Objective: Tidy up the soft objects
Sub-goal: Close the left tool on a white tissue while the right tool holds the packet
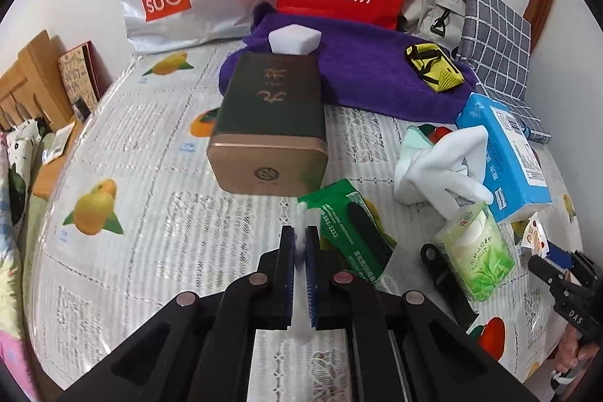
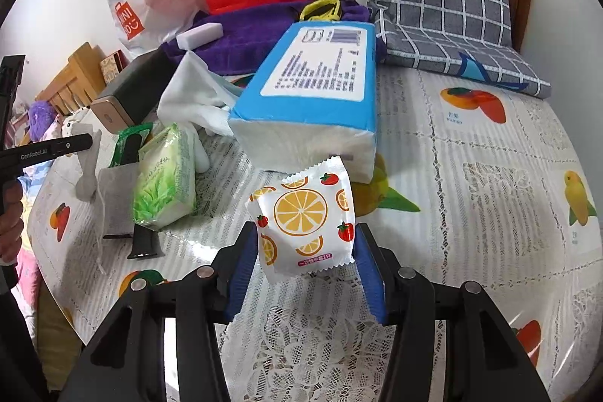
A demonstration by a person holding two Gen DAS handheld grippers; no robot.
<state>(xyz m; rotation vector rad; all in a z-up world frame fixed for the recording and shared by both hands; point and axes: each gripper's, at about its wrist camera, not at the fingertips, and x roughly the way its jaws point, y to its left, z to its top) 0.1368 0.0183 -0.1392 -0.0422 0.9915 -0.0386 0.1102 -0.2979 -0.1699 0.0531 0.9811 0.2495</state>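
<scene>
Pinching a soft white tissue [image 1: 301, 243] tight, the left gripper [image 1: 300, 264] has its jaws pressed together on it, with the green wipes pack [image 1: 354, 232] just to its right. The right gripper [image 2: 307, 268] holds the fruit-print packet [image 2: 305, 213] between half-spread jaws, above the bench.

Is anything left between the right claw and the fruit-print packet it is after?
Nothing visible. The right claw already has the fruit-print packet between its blue pads, gripped at both side edges, with no other item in between.
</scene>
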